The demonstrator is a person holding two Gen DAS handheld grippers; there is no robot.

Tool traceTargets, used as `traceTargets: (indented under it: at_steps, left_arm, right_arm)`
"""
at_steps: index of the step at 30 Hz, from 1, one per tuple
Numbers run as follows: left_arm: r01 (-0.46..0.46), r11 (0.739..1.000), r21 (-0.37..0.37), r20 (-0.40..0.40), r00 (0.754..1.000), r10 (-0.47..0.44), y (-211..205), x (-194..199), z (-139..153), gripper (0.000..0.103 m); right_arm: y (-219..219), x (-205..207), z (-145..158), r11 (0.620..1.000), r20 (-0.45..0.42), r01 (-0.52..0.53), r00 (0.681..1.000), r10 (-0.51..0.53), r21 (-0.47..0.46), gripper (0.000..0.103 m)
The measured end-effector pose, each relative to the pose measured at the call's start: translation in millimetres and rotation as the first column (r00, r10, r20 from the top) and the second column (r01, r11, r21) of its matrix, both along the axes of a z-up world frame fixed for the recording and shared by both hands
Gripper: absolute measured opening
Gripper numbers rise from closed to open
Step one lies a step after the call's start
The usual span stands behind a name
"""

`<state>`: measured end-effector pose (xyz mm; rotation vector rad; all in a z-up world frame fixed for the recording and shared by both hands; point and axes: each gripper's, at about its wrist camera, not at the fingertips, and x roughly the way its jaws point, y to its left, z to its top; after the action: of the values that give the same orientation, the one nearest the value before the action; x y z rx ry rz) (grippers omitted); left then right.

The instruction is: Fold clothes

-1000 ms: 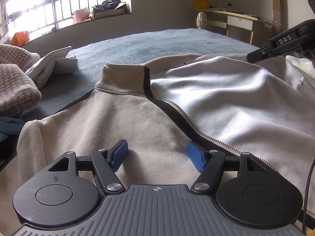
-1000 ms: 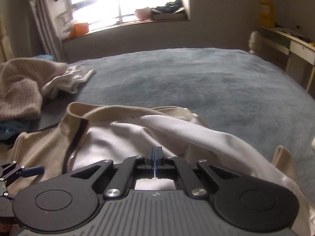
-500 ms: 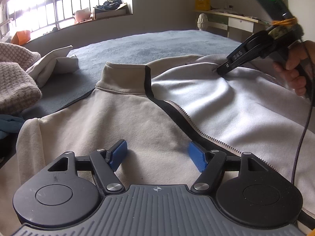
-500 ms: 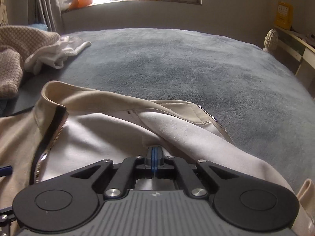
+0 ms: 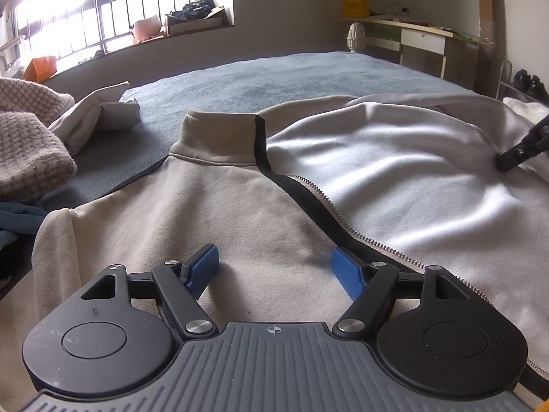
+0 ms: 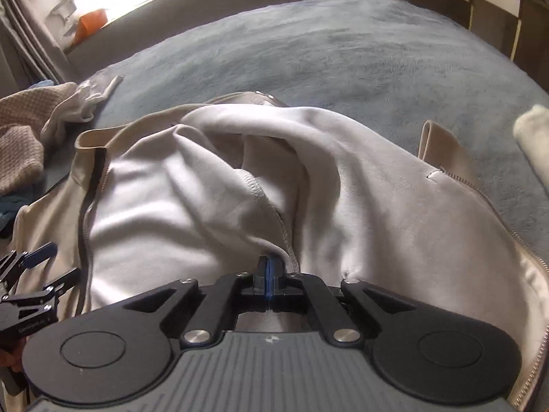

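Note:
A beige zip-up jacket (image 5: 212,219) lies on the blue-grey bed cover (image 5: 274,79), collar toward the window. Its right front panel is turned over, showing the pale lining (image 5: 394,178) beside the black zip strip (image 5: 308,202). My left gripper (image 5: 276,266) is open and empty, resting low over the jacket's left chest. My right gripper (image 6: 269,269) is shut on a fold of the jacket's lining (image 6: 212,213) at a stitched seam. The right gripper's tip also shows in the left wrist view (image 5: 521,149), and the left gripper shows in the right wrist view (image 6: 31,274).
A brown knitted garment (image 5: 31,151) and a crumpled white cloth (image 5: 99,116) lie at the left of the bed. A white item (image 6: 532,140) lies at the right. A window sill with clutter (image 5: 178,24) and a desk (image 5: 411,37) stand beyond the bed.
My right gripper, still shut on the lining, has pulled back toward the near right, bunching the fabric into folds. My left gripper has stayed open and nearly still.

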<state>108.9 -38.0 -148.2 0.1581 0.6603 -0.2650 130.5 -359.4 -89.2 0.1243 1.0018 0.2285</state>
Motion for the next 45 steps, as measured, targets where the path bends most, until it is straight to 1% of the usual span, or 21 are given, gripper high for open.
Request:
traceTargets:
  at_steps: [4, 7, 8, 10, 14, 17, 20, 22, 23, 26, 29, 30, 31, 33, 34, 36, 37, 38, 41, 43, 45]
  left_arm:
    - [-0.008, 1.000, 0.003, -0.004, 1.000, 0.008, 1, 1, 1, 0.079]
    - [-0.012, 1.000, 0.010, -0.003, 1.000, 0.012, 0, 1, 1, 0.080]
    - [-0.013, 1.000, 0.014, -0.002, 1.000, 0.013, -1, 1, 2, 0.080]
    - [-0.016, 1.000, 0.022, -0.002, 1.000, 0.016, -1, 1, 2, 0.081]
    - [-0.024, 0.999, 0.021, -0.002, 1.000, 0.025, -1, 1, 2, 0.083]
    - [-0.030, 0.999, 0.021, -0.001, 1.000, 0.030, -1, 0, 2, 0.083]
    - [-0.033, 0.999, 0.025, 0.000, 0.999, 0.033, -1, 0, 3, 0.083]
    - [-0.040, 0.999, 0.028, 0.000, 0.999, 0.040, -1, 0, 4, 0.083]
    - [-0.043, 0.999, 0.031, 0.001, 0.999, 0.043, -1, -1, 5, 0.083]
    - [-0.065, 0.998, 0.026, 0.008, 0.998, 0.064, -1, -3, 11, 0.083]
    - [-0.067, 0.998, 0.003, 0.019, 0.998, 0.067, 0, -7, 21, 0.083]
    - [-0.059, 0.998, -0.008, 0.024, 0.998, 0.059, -1, -9, 26, 0.083]
    - [-0.049, 0.999, -0.020, 0.029, 0.998, 0.050, -3, -12, 30, 0.083]
    - [-0.016, 0.999, -0.045, 0.033, 0.999, 0.018, -9, -20, 38, 0.083]
    - [0.006, 0.999, -0.053, 0.027, 1.000, -0.005, -14, -23, 40, 0.084]
    - [0.052, 0.997, -0.064, 0.004, 0.999, -0.052, -26, -29, 43, 0.084]
    - [0.071, 0.995, -0.068, -0.013, 0.997, -0.072, -33, -31, 43, 0.084]
    - [0.090, 0.993, -0.073, -0.029, 0.995, -0.092, -39, -33, 43, 0.084]
    - [0.141, 0.987, -0.082, -0.072, 0.987, -0.146, -59, -39, 39, 0.084]
    - [0.167, 0.983, -0.073, -0.089, 0.981, -0.173, -71, -41, 33, 0.084]
    - [0.184, 0.982, -0.052, -0.098, 0.977, -0.188, -80, -45, 27, 0.084]
  right_arm:
    - [26, -32, 2, 0.977, -0.065, -0.205, 0.976, 0.208, 0.059, 0.000]
    - [10, -37, -17, 0.968, -0.037, -0.141, 0.990, 0.136, -0.206, 0.000]
    - [-2, -39, -20, 0.964, -0.017, -0.094, 0.996, 0.092, -0.250, 0.000]
    - [-24, -48, -7, 0.994, -0.017, -0.008, 1.000, 0.006, -0.107, 0.000]
    - [-16, -88, 19, 0.993, -0.002, -0.119, 0.993, 0.119, 0.004, 0.000]
    - [-12, -109, 2, 0.983, -0.086, -0.186, 0.979, 0.186, 0.007, 0.000]
    - [-40, -120, -25, 0.987, -0.092, -0.097, 0.992, 0.085, -0.132, 0.000]
    - [-57, -127, -13, 0.998, -0.068, 0.017, 0.997, -0.021, -0.067, 0.000]
    - [-58, -133, -5, 0.998, -0.044, 0.020, 0.999, -0.022, -0.060, 0.000]
    - [-52, -159, 8, 0.997, -0.009, -0.073, 0.997, 0.073, 0.002, 0.000]
    - [-59, -178, -10, 0.997, -0.055, -0.075, 0.996, 0.075, 0.005, 0.000]
    - [-70, -183, -19, 1.000, -0.074, -0.026, 0.997, 0.027, 0.012, 0.000]
    - [-85, -188, -24, 0.996, -0.083, 0.034, 0.996, -0.027, 0.082, 0.000]
    - [-103, -196, -18, 0.968, -0.070, 0.137, 0.990, -0.125, 0.210, 0.000]
    - [-107, -198, -9, 0.961, -0.030, 0.154, 0.988, -0.151, 0.229, 0.000]
    - [-115, -198, 9, 0.956, 0.062, 0.194, 0.975, -0.213, 0.221, 0.019]
    - [-120, -197, 17, 0.950, 0.102, 0.221, 0.963, -0.248, 0.223, 0.039]
    - [-128, -193, 22, 0.935, 0.125, 0.266, 0.946, -0.300, 0.234, 0.045]
    - [-159, -164, 32, 0.884, 0.142, 0.399, 0.887, -0.440, 0.245, 0.047]
    - [-174, -138, 30, 0.864, 0.123, 0.441, 0.869, -0.478, 0.243, 0.052]
    - [-188, -106, 19, 0.855, 0.073, 0.457, 0.871, -0.487, 0.246, 0.055]
